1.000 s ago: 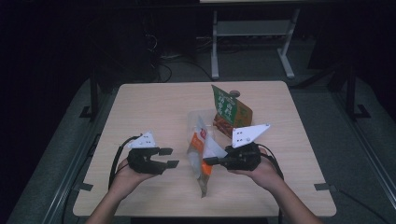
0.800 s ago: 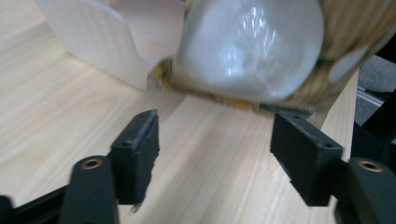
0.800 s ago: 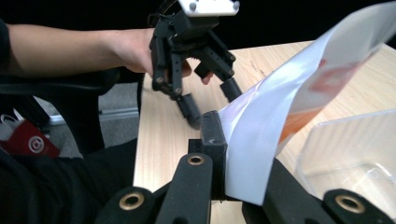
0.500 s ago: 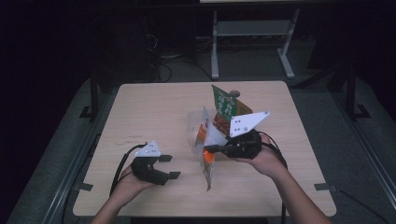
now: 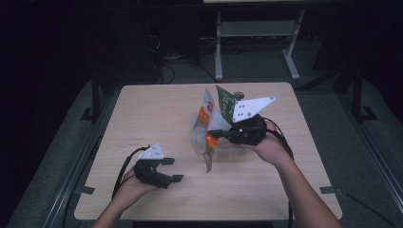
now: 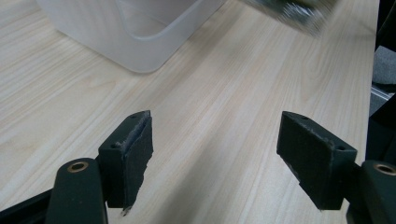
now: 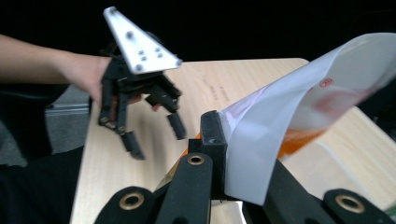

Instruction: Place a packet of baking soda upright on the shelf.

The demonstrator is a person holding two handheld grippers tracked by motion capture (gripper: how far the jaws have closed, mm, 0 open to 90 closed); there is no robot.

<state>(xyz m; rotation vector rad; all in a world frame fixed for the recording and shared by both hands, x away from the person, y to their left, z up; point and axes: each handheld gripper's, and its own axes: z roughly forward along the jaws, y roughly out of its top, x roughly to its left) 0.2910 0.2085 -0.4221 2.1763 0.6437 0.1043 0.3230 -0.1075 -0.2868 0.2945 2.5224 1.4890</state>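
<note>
At a pale wooden table [image 5: 157,118], a person's right gripper [image 5: 219,133] has its black jaws clamped on a white and orange foil snack packet [image 5: 205,118], holding it lifted off the tabletop near the middle of the table. In the right gripper view the packet's [image 7: 299,116] white edge is pinched flat between the pads. A clear plastic tub [image 6: 135,32] stands on the wood ahead of the left gripper; what it holds cannot be made out. Behind the lifted packet, a green snack packet [image 5: 227,100] stands at the table's far side. The left gripper [image 5: 172,169] rests low near the front left edge, its jaws spread apart with only bare wood between them; they have just been opening. A second ago that gripper sat close beside the white and orange packet, which then lay lower on the table. It is now well apart from it, and the right gripper has risen with its load.
</note>
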